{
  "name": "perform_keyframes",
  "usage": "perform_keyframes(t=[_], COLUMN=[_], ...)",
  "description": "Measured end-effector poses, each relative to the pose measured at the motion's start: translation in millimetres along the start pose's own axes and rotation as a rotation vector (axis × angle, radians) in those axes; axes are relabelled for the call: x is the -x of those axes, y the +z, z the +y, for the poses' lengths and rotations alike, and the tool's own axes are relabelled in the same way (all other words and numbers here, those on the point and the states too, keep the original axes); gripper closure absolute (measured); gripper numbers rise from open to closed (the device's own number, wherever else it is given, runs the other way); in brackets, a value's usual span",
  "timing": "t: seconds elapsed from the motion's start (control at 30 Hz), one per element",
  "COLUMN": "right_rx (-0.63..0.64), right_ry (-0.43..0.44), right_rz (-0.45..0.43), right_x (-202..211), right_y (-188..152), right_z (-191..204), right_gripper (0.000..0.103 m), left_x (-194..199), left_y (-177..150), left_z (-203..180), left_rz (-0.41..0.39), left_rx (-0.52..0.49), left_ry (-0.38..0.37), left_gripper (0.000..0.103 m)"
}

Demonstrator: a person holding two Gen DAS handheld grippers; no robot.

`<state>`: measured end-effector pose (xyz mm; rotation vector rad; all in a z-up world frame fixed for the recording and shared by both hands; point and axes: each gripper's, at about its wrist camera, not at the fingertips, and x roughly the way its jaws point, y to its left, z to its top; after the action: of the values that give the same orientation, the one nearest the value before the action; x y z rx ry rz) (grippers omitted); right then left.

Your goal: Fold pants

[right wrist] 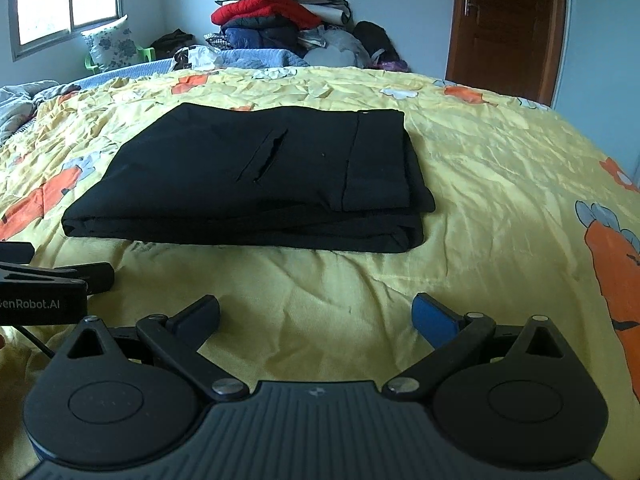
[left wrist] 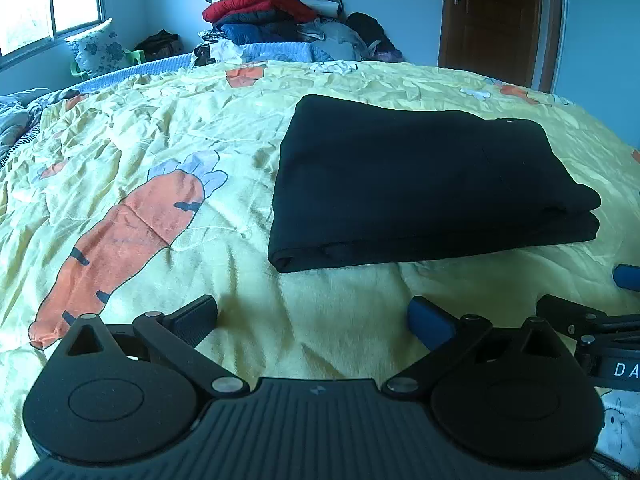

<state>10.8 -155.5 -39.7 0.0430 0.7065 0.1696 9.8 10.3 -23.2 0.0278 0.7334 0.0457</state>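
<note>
The black pants (left wrist: 424, 184) lie folded into a flat, soft rectangle of several layers on the bed, a slit pocket showing on top. Under them the yellow quilt (left wrist: 168, 140) is thin, crinkled cloth printed with orange carrots. My left gripper (left wrist: 312, 320) hovers low over the quilt just short of the pants' near edge, jaws spread wide and holding nothing. My right gripper (right wrist: 316, 318) sits level beside it, jaws likewise parted and empty. A heap of clothes (right wrist: 280, 20) stands against the far wall.
</note>
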Motion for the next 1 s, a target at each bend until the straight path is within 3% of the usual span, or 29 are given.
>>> perform_keyframes(t=[1.0], right_rx=[0.001], right_ry=[0.001], right_rz=[-0.014], right_x=[-0.3], right_y=[-1.8], right_z=[-0.1], right_gripper=[0.0], left_x=[-0.7], left_y=[2.6], left_z=[-0.5], left_rz=[0.039], left_rx=[0.043], left_ry=[0.019], left_gripper=[0.0])
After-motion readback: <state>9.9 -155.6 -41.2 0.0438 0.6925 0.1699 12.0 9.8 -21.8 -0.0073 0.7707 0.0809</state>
